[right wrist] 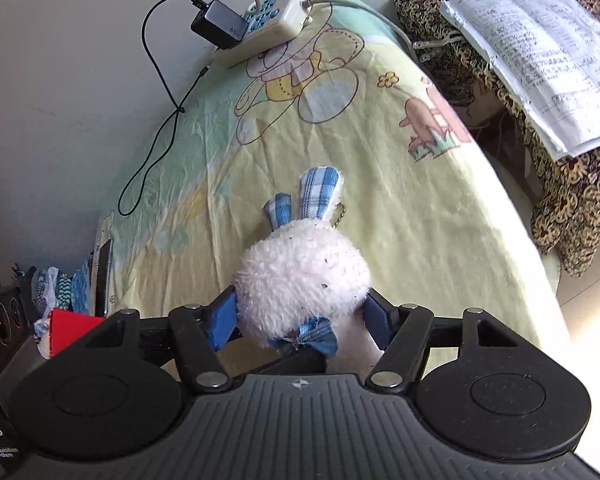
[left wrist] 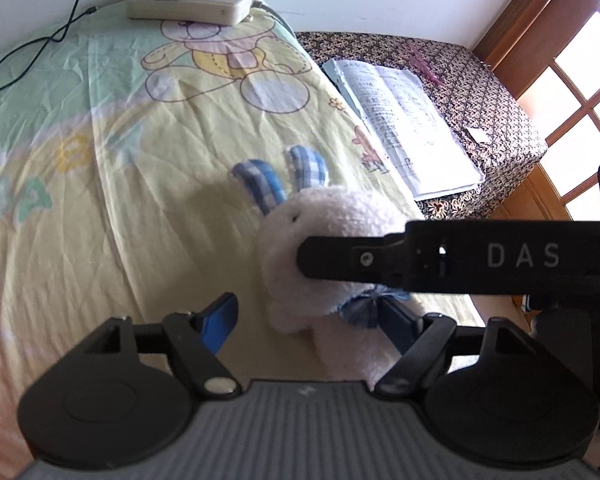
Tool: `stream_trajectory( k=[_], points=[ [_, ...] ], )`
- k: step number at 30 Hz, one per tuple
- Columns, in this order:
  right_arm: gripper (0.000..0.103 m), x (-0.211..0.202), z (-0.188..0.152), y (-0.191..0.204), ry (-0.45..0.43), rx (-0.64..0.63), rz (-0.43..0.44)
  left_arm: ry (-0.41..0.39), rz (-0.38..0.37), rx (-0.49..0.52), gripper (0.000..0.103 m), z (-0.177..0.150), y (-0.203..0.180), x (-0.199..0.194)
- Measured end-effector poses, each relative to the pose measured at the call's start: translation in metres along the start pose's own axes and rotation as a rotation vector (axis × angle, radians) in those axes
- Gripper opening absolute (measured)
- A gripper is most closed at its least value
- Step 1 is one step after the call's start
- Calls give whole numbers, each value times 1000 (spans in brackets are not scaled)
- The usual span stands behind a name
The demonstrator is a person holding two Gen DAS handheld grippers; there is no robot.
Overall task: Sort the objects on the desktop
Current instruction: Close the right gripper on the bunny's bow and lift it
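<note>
A white plush rabbit (right wrist: pixel 302 270) with blue checked ears and a blue bow is held above the yellow cartoon-print cloth (right wrist: pixel 380 184). My right gripper (right wrist: pixel 300 320) is shut on the rabbit, its blue pads pressing both sides of the head. In the left wrist view the same rabbit (left wrist: pixel 332 216) shows with the right gripper's black finger (left wrist: pixel 340 258) across its face. My left gripper (left wrist: pixel 308 320) is open, its blue pads on either side of the rabbit's body; whether they touch it I cannot tell.
A white power strip (right wrist: pixel 278 20) with a black charger (right wrist: pixel 218 24) and cables sits at the cloth's far edge. An open notebook (right wrist: pixel 536 56) lies on a dark patterned surface to the right. A red box (right wrist: pixel 70 328) and clutter sit at the left.
</note>
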State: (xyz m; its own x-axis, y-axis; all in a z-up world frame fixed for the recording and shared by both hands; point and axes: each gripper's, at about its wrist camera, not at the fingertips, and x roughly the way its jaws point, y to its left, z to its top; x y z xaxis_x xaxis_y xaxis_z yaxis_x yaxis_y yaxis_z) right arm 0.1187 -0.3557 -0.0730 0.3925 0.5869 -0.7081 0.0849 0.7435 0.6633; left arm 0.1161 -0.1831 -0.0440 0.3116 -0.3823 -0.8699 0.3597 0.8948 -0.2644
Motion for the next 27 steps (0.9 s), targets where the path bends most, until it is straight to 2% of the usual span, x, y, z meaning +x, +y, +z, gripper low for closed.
stream_trajectory(
  k=[2,4,10,14,17,20,23,25,27],
  points=[
    [66,0,-11,2,31,44,62,-9,-10,4,74,-4,0,-10],
    [65,0,-24,8,46,50,80,-24,11,15,72,-11,-1,-22],
    [65,5,-62,21,138,56,117,-9,16,15,72,-54,12,-49],
    [65,9,-90,28,227,88,167,2,6,-28,72,-88,25,-70],
    [66,13,-106,37,282,60,167,8,7,-31,72,-118,28,-88],
    [66,19,-120,40,323,52,161,29,25,-39,76,-141,32,-93],
    [69,18,-123,48,307,17,134,48,74,-54,83,-156,38,-89],
    [69,12,-122,55,269,-31,116,42,100,-67,83,-161,41,-91],
    [70,7,-118,64,219,-107,68,24,124,-74,90,-164,44,-94]
  ],
)
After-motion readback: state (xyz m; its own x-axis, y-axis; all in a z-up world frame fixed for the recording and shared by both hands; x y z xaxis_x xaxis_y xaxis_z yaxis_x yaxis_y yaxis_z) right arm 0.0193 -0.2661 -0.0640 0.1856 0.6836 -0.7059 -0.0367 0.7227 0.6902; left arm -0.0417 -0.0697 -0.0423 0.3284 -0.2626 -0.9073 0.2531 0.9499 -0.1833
